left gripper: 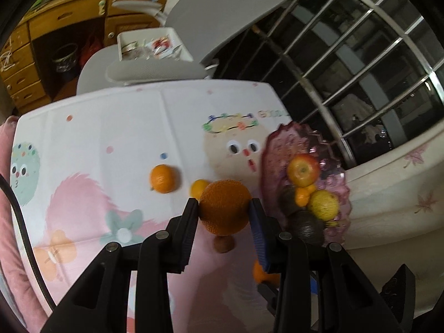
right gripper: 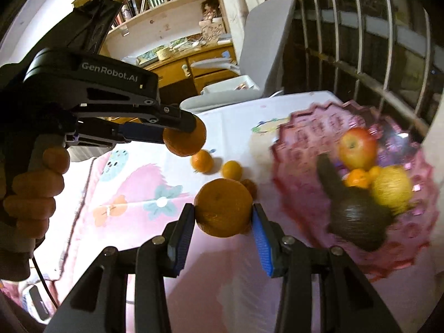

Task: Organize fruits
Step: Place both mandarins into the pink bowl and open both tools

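Roughly halfway, judging by layout: scalloped pink glass bowl (right gripper: 305,127) near the tabletop's right edge already held a smooth red-yellow apple (right gripper: 356,147), a dull yellow fruit (right gripper: 391,187), a small mandarin (right gripper: 358,179) and dark wrinkled avocados (right gripper: 358,222). Left gripper (left gripper: 224,208) fingers clamped on a pebbly orange (left gripper: 224,208), right gripper (right gripper: 223,211) fingers clamped on another orange (right gripper: 223,208), both held aloft just short of the bowl. Still loose mid-tabletop on the printed cloth (left gripper: 111,127): glossy round mandarins (left gripper: 163,179), plus something small and brown (left gripper: 223,244).
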